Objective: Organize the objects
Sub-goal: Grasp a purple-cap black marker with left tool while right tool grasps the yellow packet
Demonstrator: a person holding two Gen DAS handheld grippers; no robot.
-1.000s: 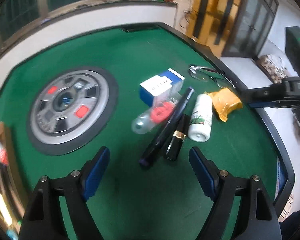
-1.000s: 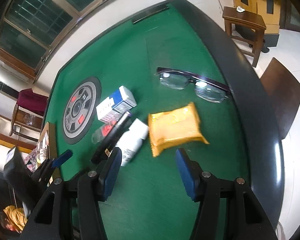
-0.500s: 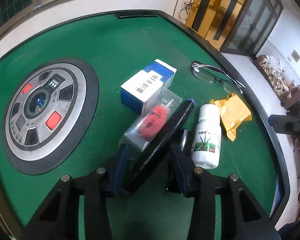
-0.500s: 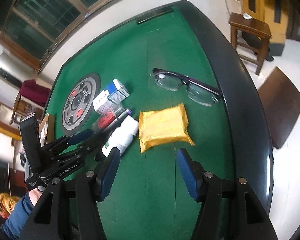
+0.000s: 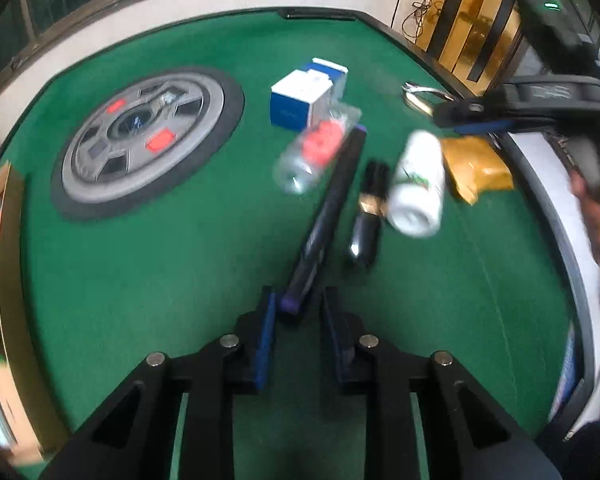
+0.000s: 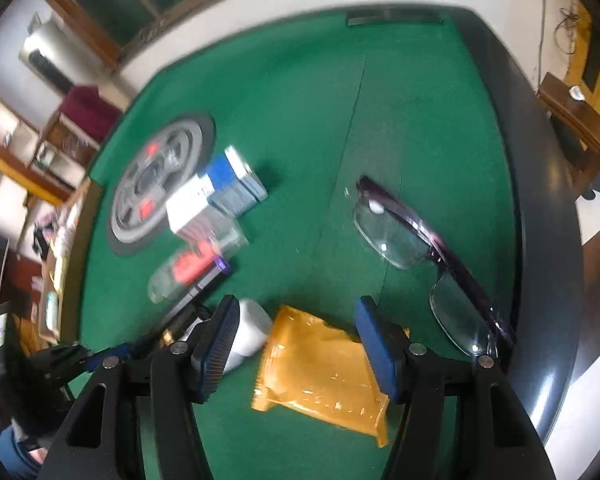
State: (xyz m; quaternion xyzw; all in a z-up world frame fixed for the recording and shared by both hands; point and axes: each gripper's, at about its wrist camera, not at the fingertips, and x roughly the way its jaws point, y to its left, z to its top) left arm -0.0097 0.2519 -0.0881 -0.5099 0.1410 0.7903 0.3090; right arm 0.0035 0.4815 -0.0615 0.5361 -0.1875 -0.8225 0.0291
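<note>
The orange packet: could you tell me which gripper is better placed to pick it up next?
Right. The right gripper is open, fingers either side of the orange packet. The left gripper already grips the long black pen.

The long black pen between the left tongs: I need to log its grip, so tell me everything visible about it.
The long black pen is a slim, dark, matte stick, seemingly plastic, with purple tips at both ends. It lies at a slant on the green table; whether it is lifted is unclear. Its near end sits between the closed-in blue pads of the left tongs. Its far end lies beside the clear packet with red contents. Motion blur hides finer markings.
</note>
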